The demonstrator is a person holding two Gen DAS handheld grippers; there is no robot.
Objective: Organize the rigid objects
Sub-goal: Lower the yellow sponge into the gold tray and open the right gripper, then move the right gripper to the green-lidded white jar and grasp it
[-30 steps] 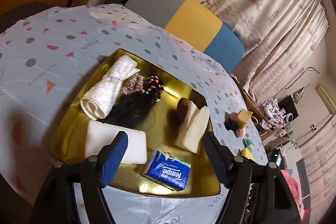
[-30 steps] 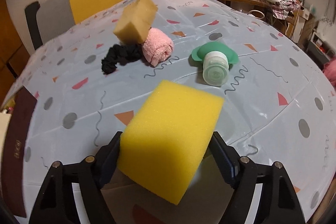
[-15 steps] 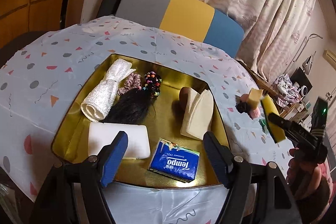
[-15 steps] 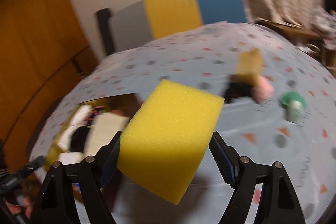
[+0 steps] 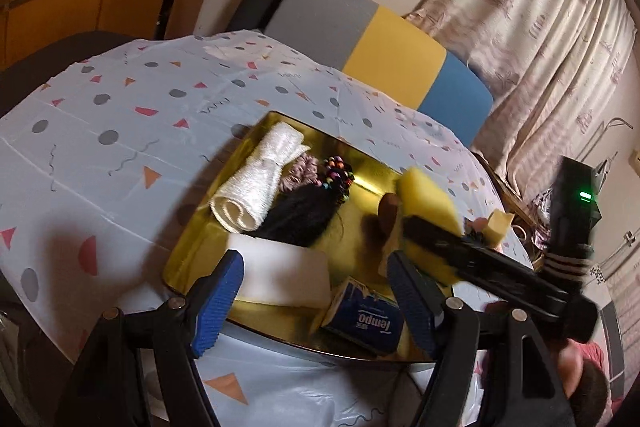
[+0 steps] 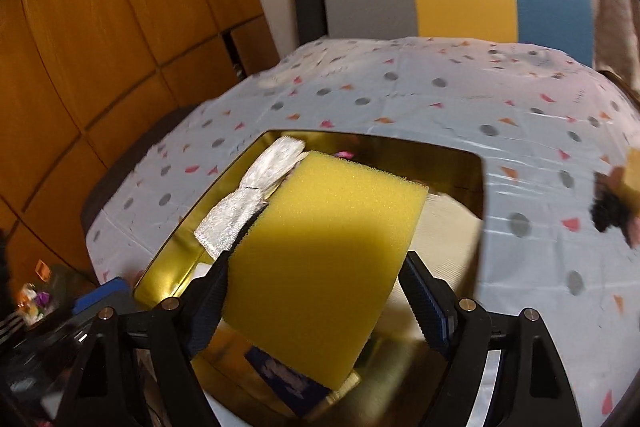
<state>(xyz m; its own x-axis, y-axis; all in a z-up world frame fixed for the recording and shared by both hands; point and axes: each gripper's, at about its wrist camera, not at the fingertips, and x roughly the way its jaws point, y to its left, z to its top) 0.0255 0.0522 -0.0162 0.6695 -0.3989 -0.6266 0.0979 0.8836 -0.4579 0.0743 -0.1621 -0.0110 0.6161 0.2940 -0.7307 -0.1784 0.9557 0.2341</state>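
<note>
Left wrist alone shows bead bracelet (image 5: pixel 338 173).

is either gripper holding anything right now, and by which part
The right gripper holds the yellow sponge, pinched across its two opposite side faces, over the gold tray. The left gripper is open and holds nothing.

The right gripper (image 6: pixel 316 301) held a yellow sponge (image 6: pixel 320 267) between its fingers (image 6: pixel 426 301) above the gold tray (image 6: pixel 476 171) on the counter (image 6: pixel 400 95).
</note>
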